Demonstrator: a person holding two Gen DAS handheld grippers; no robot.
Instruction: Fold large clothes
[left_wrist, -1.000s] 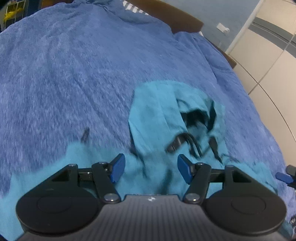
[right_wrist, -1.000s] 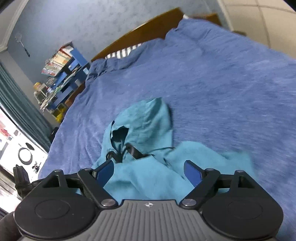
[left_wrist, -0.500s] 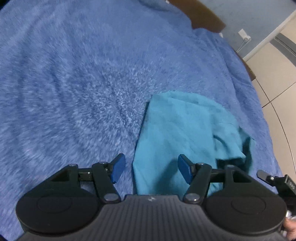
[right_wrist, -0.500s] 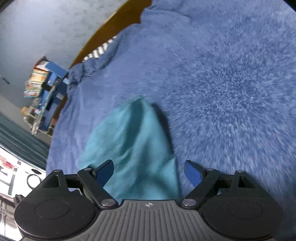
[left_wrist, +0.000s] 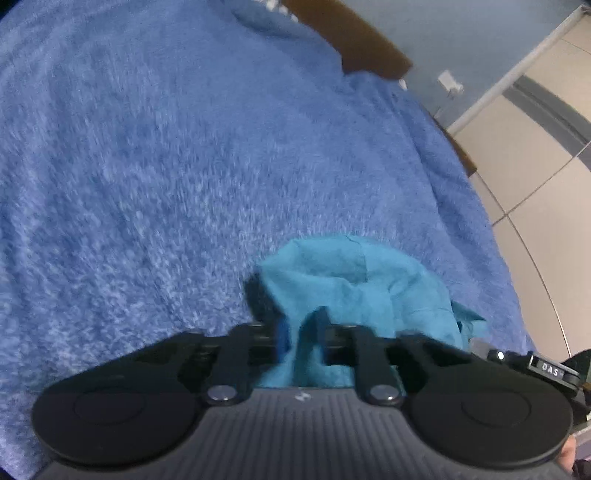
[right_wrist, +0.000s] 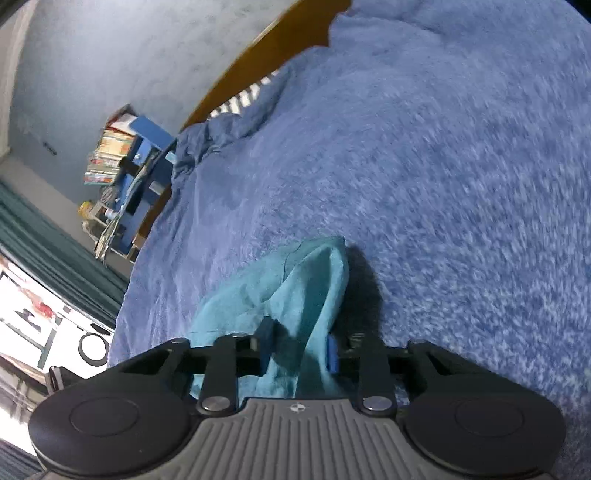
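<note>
A teal hoodie (left_wrist: 354, 280) lies bunched on the blue blanket (left_wrist: 166, 184), and only its near part shows. In the left wrist view my left gripper (left_wrist: 301, 338) is shut, with a fold of the teal cloth pinched between its blue pads. The right wrist view has the same hoodie (right_wrist: 295, 291) rising in a ridge just ahead of my right gripper (right_wrist: 299, 349). That gripper's jaws are closing, and a bunched fold of the cloth fills the gap between them. The rest of the garment is hidden under both gripper bodies.
The blue blanket (right_wrist: 443, 184) covers the whole bed. A wooden headboard (right_wrist: 266, 55) runs along the far end. Tiled floor (left_wrist: 535, 166) lies past the bed's right side. A cluttered blue shelf (right_wrist: 125, 162) and a dark curtain (right_wrist: 48, 251) stand on the other side.
Both grippers came down and forward over the hoodie to its far edge. Their jaws, wide open before, have closed on teal cloth, which now stands up in folds.
</note>
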